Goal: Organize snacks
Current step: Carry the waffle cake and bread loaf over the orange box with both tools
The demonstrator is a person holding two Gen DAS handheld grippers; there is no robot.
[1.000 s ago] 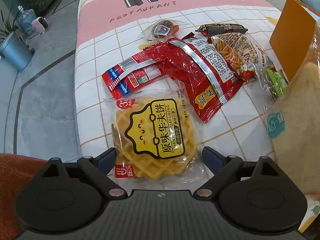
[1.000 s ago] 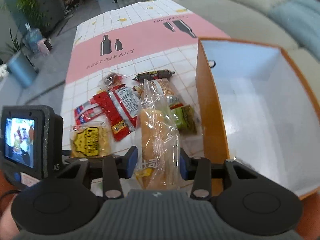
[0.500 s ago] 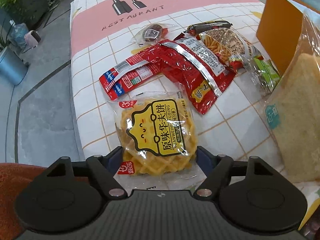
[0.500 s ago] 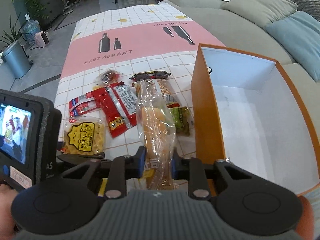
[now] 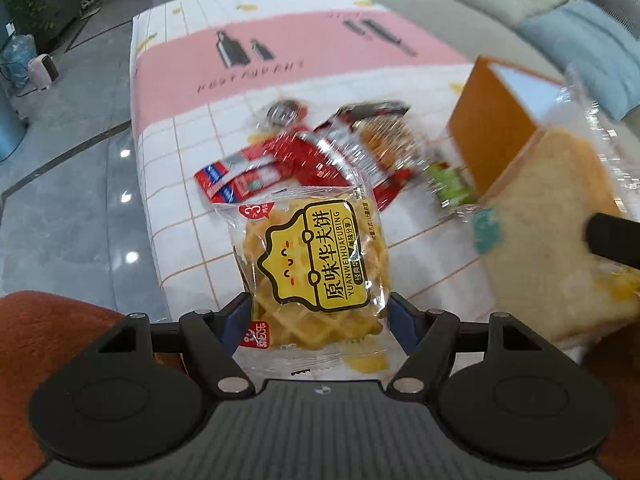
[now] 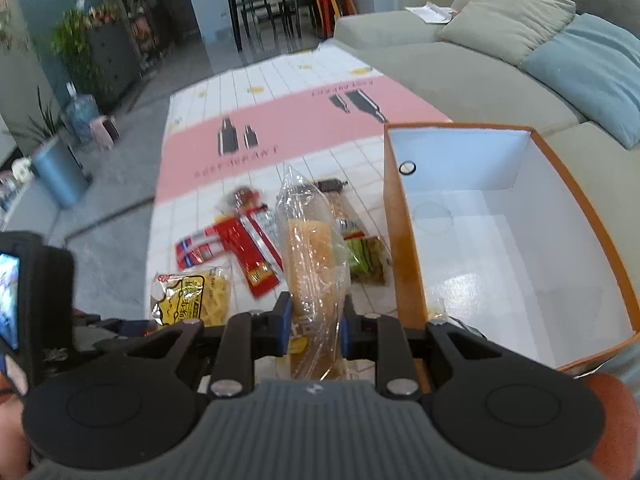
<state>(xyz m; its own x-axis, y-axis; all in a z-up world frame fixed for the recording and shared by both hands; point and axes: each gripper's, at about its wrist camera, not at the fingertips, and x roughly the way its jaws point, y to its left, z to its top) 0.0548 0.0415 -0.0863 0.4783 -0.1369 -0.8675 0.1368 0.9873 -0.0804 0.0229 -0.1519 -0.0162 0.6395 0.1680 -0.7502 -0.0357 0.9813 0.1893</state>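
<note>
Waffle packet [image 5: 316,264] is grasped by left tool [image 5: 320,320]; right tool [image 6: 314,326] grasps bread bag [image 6: 312,264] beside orange box [image 6: 404,264].

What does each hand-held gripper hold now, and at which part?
The left hand-held gripper clamps the waffle packet by its lower side edges. The right hand-held gripper clamps the bagged bread near its bottom end.

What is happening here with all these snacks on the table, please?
A person is sorting snacks with two handheld grippers. The left gripper is shut on a yellow waffle pack, and the right gripper is shut on a bagged bread loaf. To the right is an open orange box with nothing visible inside. Several other packets, among them a red packet, lie on the tablecloth.
</note>
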